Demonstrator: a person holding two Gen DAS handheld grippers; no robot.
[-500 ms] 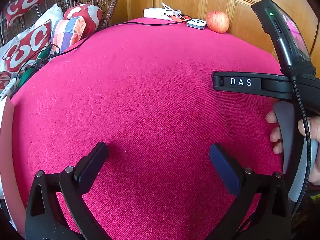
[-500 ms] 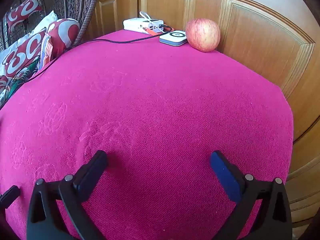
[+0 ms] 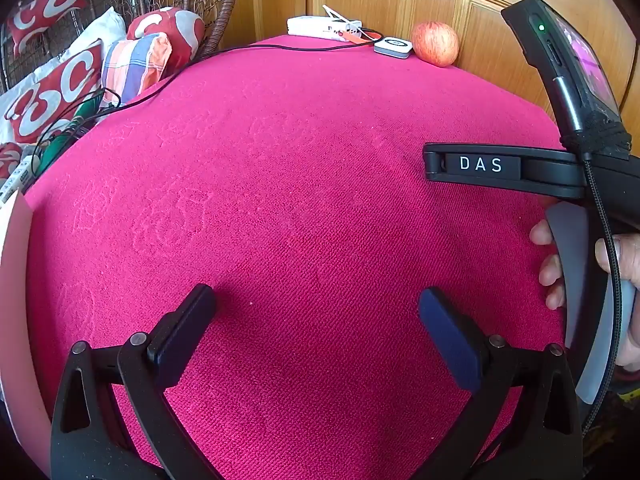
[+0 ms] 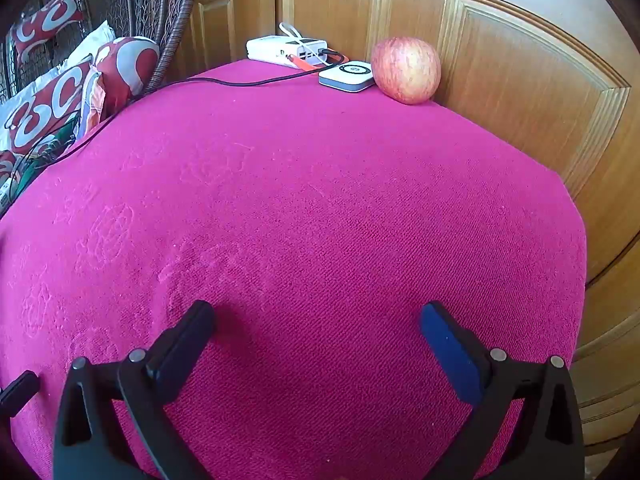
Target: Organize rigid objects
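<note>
Hovering spread and empty, the left gripper (image 3: pixel 316 312) and right gripper (image 4: pixel 316 324) have grasped nothing; the apple (image 4: pixel 406 70), white pad (image 4: pixel 347 76) and power bank (image 4: pixel 286 51) wait along the desk's (image 4: pixel 320 200) far edge.

cut off and unreadable

the person's hand (image 3: pixel 588 268) runs off the right edge, partly behind a cable. the white box (image 3: pixel 324 27) at the bench's far edge carries print too small to read. cushions (image 4: pixel 48 100) are cropped at left.
</note>
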